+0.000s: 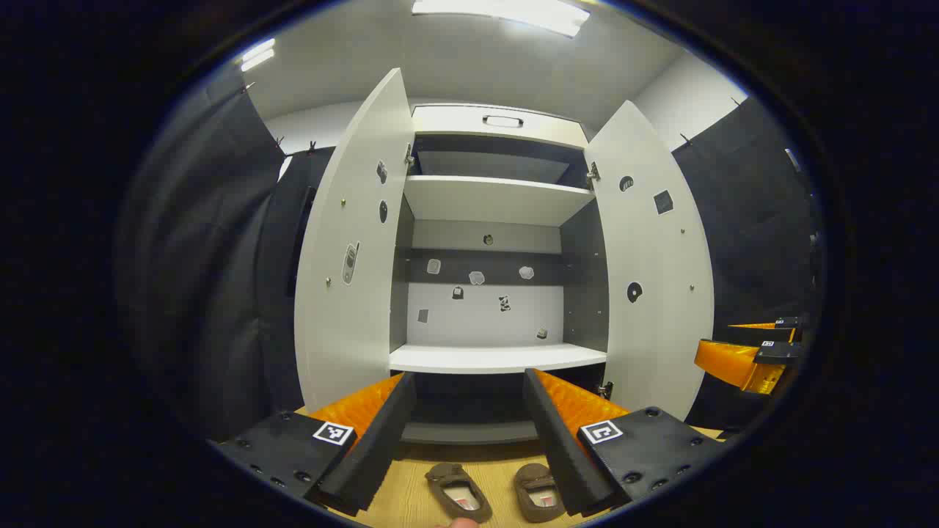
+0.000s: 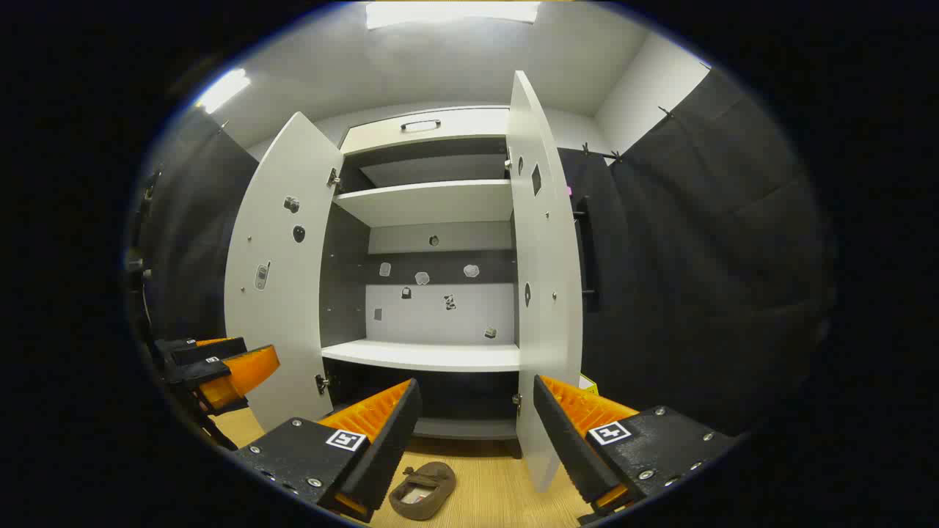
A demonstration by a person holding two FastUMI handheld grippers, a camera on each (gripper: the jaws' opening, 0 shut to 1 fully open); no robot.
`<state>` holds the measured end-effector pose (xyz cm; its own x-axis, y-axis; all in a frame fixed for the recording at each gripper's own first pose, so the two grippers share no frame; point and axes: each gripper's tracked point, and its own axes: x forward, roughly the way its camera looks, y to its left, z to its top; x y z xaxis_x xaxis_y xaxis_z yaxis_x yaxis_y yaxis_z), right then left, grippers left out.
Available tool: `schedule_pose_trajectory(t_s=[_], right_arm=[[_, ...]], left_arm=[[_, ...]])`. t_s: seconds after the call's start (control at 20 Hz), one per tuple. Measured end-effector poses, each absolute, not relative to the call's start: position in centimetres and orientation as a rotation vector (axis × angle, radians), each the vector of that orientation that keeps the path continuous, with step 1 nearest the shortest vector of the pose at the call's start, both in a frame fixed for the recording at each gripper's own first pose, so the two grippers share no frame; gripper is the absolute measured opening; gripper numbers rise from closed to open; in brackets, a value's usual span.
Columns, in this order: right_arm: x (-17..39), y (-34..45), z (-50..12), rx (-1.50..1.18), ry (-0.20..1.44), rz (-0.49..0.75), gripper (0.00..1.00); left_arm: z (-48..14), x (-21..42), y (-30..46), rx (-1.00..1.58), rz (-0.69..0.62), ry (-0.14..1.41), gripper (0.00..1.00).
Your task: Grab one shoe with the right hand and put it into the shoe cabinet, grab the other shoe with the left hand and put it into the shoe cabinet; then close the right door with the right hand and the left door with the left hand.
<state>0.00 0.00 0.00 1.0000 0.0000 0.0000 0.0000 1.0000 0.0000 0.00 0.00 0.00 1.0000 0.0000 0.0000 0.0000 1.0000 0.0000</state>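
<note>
Two brown shoes lie on the wood floor [image 1: 411, 506] nearest the lens in the left gripper view: one shoe [image 1: 458, 493] between the left gripper's [image 1: 469, 440] spread fingers, the other shoe [image 1: 539, 493] just beside it, w/ its far side tucked behind the right-hand finger. Both point toe-first at the shoe cabinet [image 1: 502, 121], seemingly set out for pickup. Left gripper is wide apart, gripping nothing, hovering above the pair. A fingertip [image 1: 462, 523] shows at the very bottom edge.

In the right gripper view, the right gripper [image 2: 473, 433] also stands spread and empty, w/ one shoe visible on the floor below its left-hand finger.

Cabinet stands straight ahead, left door [image 1: 352, 249] and right door [image 1: 649, 271] both swung out, so shelves are reachable. White shelf [image 1: 499, 358] is bare, prob. the likeliest landing spot; a dark lower bay sits beneath it. Small stickers dot the back panel and doors.

Obstacles: right door edge hangs just beyond the right gripper's right-hand finger, so it could get clipped on the way in. Black curtains [image 2: 704, 257] flank both sides.
</note>
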Motion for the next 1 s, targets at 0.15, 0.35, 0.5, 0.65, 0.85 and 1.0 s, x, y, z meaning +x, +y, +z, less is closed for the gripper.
schedule_pose_trajectory(t_s=[0.15,0.35,0.5,0.65,0.85,1.0], right_arm=[[0.0,-0.2,0.5,0.012,-0.009,-0.008,0.94],[0.2,-0.4,0.6,0.014,-0.016,-0.018,0.94],[0.3,-0.3,0.4,0.012,-0.012,-0.020,0.94],[0.2,-0.2,0.2,0.012,-0.007,-0.020,0.94],[0.3,0.0,-0.2,0.009,-0.001,-0.020,0.94],[0.4,0.2,-0.2,0.009,0.003,-0.018,0.94]], left_arm=[[0.0,-0.1,0.1,-0.005,0.001,0.000,0.97],[-0.1,0.0,0.4,-0.007,0.005,0.004,0.97],[-0.1,0.1,0.6,-0.011,0.008,0.004,0.96],[-0.2,0.1,0.6,-0.015,0.008,0.007,0.97],[0.0,0.1,0.9,0.000,0.012,-0.007,0.96],[0.0,0.2,1.0,0.000,0.008,-0.003,0.97]])
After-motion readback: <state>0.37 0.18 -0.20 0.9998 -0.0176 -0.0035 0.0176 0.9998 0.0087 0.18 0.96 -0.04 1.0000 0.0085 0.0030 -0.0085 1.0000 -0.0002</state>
